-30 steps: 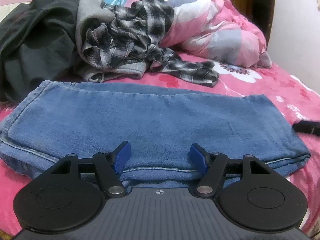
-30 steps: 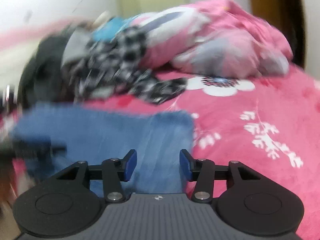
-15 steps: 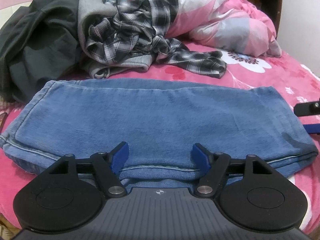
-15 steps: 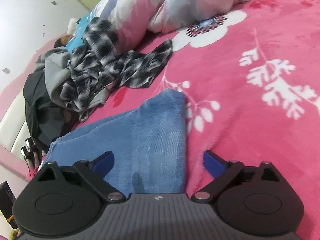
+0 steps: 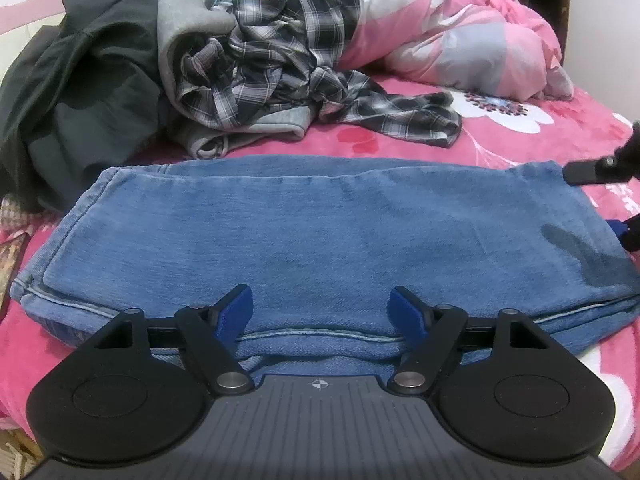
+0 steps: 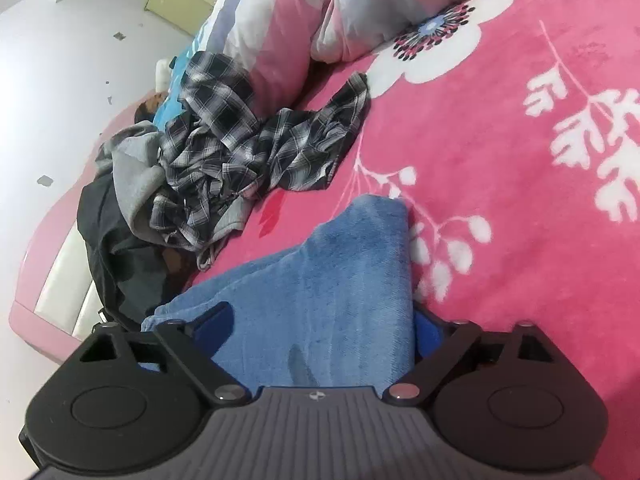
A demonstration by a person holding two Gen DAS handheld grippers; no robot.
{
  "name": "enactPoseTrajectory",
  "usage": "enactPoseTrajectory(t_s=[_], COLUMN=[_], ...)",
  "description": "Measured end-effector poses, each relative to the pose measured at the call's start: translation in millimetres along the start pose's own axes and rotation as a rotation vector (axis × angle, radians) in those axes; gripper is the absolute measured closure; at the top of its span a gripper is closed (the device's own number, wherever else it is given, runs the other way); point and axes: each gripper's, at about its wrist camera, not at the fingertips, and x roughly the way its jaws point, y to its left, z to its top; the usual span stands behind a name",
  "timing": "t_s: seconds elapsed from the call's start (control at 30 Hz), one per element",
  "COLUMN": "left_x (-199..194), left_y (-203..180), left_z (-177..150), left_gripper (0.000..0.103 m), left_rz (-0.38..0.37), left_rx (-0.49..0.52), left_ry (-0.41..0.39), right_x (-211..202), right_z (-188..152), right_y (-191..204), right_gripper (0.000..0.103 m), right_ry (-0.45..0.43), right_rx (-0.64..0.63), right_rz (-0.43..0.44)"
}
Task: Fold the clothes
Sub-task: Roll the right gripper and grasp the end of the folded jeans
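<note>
The left gripper [image 5: 322,312] has just been opening over the near edge of the folded blue denim jeans [image 5: 320,240]. The right gripper [image 6: 324,326] has just been closing, jaws apart astride the jeans' end. Behind lie a crumpled plaid shirt [image 5: 280,52] and a pink flowered blanket [image 6: 500,200].

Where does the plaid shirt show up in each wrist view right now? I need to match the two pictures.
Left wrist: plaid shirt upper centre, crumpled behind the folded jeans.
Right wrist: plaid shirt left of centre, beyond the jeans.
Shared landmark: the white flower printed on the pink blanket, just past the shirt's trailing sleeve.
</note>
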Motion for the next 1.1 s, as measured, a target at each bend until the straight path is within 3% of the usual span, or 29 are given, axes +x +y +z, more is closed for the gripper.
enactPoseTrajectory(t_s=[0.13, 0.23, 0.5, 0.83, 1.1], left_x=[0.4, 1.0, 0.5, -0.5, -2.3], left_y=[-1.7, -3.3, -8.6, -12.7, -15.9], left_z=[0.1, 0.5, 2.2, 4.3, 3.9], left_gripper=[0.026, 0.025, 0.024, 0.024, 0.024], left_rz=[0.010, 0.018, 0.040, 0.063, 0.077], left_rx=[0.007, 0.016, 0.050, 0.080, 0.088], left_ry=[0.000, 0.001, 0.004, 0.005, -0.001], right_x=[-10.0, -16.4, -14.4, 13.4, 20.4], right_z=[-9.8, -18.7, -19.4, -11.4, -13.0], right_y=[-10.4, -14.2, -20.3, -33.0, -29.7], right_gripper=[0.049, 0.057, 0.059, 0.080, 0.081], right_ry=[0.052, 0.116, 0.156, 0.140, 0.136], right_rx=[0.020, 0.034, 0.085, 0.166, 0.164], right_rz=[0.021, 0.049, 0.117, 0.195, 0.203])
